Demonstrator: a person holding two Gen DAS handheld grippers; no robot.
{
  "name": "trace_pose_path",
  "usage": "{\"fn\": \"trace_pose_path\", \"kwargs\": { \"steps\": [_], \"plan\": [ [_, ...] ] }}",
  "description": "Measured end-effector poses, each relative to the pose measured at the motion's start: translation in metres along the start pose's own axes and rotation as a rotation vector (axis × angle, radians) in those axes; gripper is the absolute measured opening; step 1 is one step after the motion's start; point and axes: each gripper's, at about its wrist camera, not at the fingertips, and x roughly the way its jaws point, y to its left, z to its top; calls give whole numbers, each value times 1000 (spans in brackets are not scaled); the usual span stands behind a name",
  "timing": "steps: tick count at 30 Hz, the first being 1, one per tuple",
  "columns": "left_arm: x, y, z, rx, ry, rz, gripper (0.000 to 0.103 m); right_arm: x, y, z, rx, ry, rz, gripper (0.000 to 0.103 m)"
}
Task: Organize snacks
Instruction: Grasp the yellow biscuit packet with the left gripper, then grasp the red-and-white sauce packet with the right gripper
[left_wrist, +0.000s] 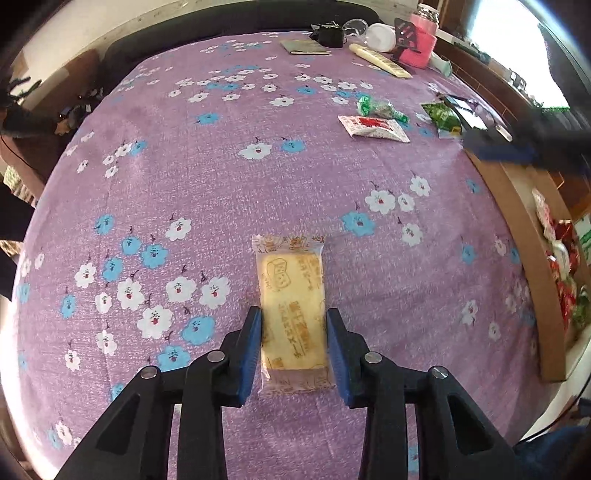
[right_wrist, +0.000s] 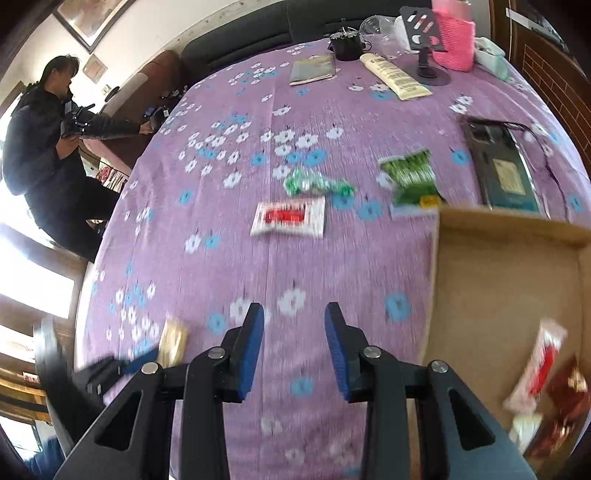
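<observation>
The left hand-held gripper (left_wrist: 294, 332) has its blue ribbed pads on either side of a cake packet (left_wrist: 291, 314) lying flat on the tabletop (left_wrist: 221, 166); the pads sit against the packet's long edges, though whether they press firmly I cannot tell. The packet's long axis runs straight ahead, in line with the fingers, so the grip crosses its short width. It is a soft, pale yellow slab in crinkly clear film with crimped ends.

The right hand-held gripper (right_wrist: 294, 332) is narrowly open and holds nothing. It hangs over the flowered purple cloth, just left of the cardboard box (right_wrist: 480, 280), which already contains glossy red and white packets. Beyond the box lie a red-and-white sachet (right_wrist: 288, 218), a twisted green wrapper (right_wrist: 314, 182) and a green bag (right_wrist: 410, 177).
</observation>
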Motion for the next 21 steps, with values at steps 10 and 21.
{"fn": "trace_pose_path", "kwargs": {
  "steps": [10,21],
  "plan": [
    [-3,-4,-4,16,-20,8,38,53,8,50,-61,18,-80,36],
    [-4,-5,-5,-2,-29,16,39,69,-8,59,-13,43,-27,36]
  ]
}}
